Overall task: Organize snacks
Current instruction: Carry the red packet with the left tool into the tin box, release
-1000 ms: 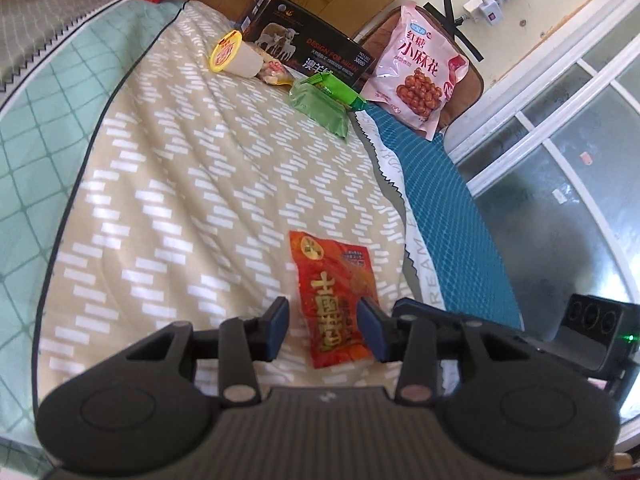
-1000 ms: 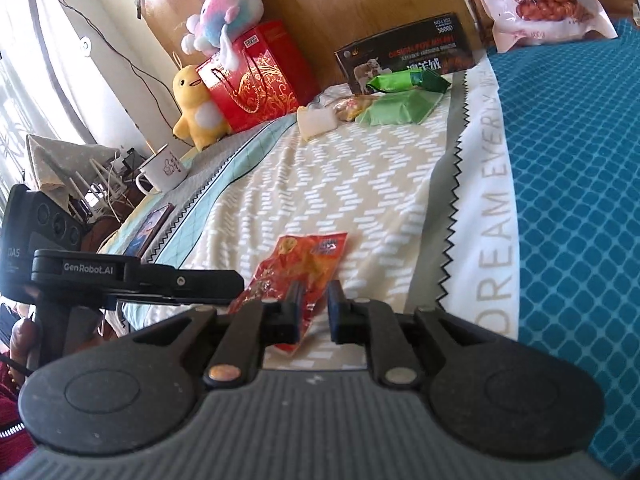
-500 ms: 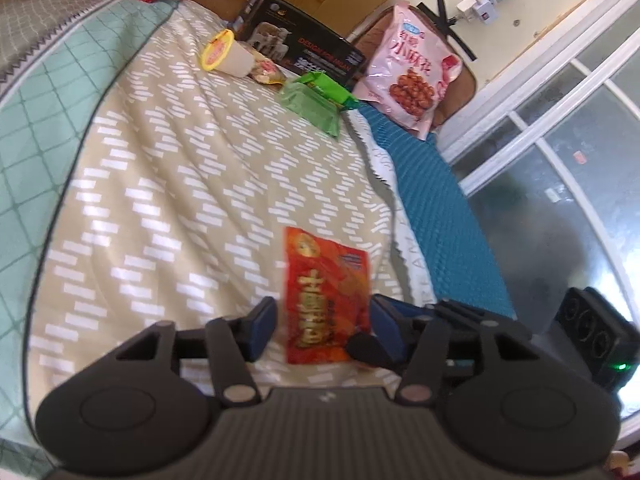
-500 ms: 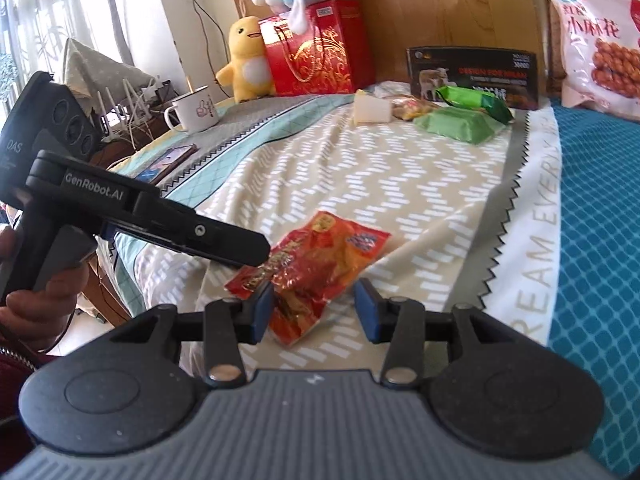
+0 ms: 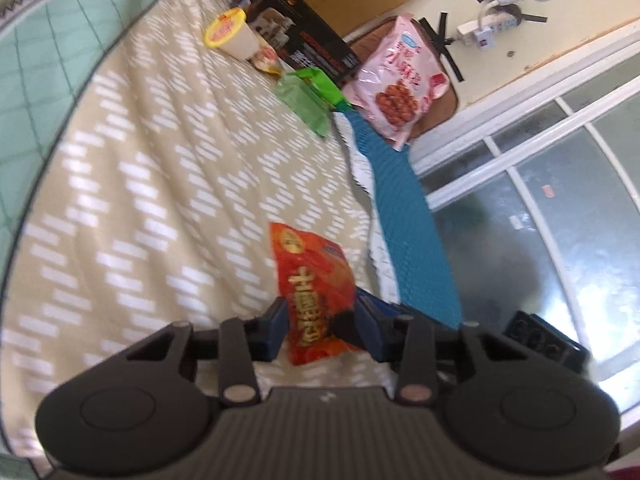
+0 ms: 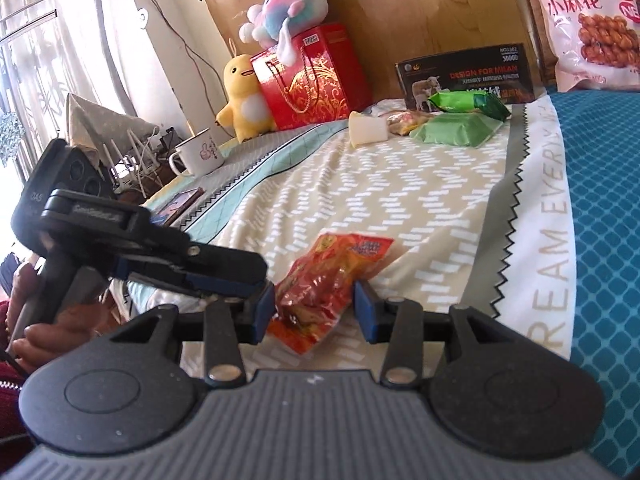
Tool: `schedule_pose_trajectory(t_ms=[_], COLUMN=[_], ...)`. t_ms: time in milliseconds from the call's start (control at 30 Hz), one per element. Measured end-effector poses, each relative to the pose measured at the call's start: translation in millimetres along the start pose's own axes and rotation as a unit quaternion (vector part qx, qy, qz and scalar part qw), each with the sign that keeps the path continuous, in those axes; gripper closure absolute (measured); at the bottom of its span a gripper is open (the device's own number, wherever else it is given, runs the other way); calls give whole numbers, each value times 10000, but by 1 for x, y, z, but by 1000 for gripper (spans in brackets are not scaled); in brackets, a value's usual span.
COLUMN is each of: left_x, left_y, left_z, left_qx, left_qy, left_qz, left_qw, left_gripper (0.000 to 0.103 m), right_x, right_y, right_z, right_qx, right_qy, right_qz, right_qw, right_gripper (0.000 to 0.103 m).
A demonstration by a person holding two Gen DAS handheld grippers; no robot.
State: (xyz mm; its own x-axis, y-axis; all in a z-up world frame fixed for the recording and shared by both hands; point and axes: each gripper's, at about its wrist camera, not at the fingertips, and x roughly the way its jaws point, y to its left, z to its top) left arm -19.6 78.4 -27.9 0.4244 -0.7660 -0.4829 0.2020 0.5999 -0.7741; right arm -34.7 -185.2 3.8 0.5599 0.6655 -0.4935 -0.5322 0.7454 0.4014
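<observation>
Red snack packet (image 5: 316, 292) flat on the bed (image 5: 160, 160), close to its near edge and well apart from the other snacks (green packets (image 6: 456, 128), pink bag (image 6: 580, 20)) at the far end. Straddled at its near end by both tools at once. Left gripper (image 5: 320, 326) narrow, jaws just closing, one to each long side of the packet, its long axis running straight away along the fingers; too blurred to tell whether the pads already press. Right gripper (image 6: 314, 308) a little wider, also just closing, packet between the jaws but apparently not yet pinched, long axis slanting away to its right. Neither hand clearly nearer. Probably a grasp across the short width next, then a carry toward the far-end group
</observation>
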Motion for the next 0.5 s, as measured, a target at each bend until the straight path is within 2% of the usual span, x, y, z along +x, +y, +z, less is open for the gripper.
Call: schedule_pose_trajectory(t_ms=[67, 167, 267, 433, 500], left_x=[3, 9, 12, 14, 14], left_y=[0, -1, -6, -23, -34], left_z=[1, 8, 22, 67, 89], left_qx=[1, -74, -12, 232, 390], left_qy=[-2, -9, -94, -399, -535], left_qz=[30, 14, 25, -12, -10], left_qw=[10000, 10000, 10000, 9989, 9978], left_gripper=[67, 67, 67, 67, 66], right_x=[0, 1, 4, 13, 17], right_y=[-3, -1, -3, -29, -35], right_z=[2, 8, 18, 57, 77], right_qx=[27, 45, 27, 649, 723], right_qy=[-48, -118, -176, -356, -469], right_qz=[-31, 31, -61, 265, 310], right_qw=[10000, 9999, 9998, 9969, 9958], right_gripper=[71, 80, 82, 86, 86])
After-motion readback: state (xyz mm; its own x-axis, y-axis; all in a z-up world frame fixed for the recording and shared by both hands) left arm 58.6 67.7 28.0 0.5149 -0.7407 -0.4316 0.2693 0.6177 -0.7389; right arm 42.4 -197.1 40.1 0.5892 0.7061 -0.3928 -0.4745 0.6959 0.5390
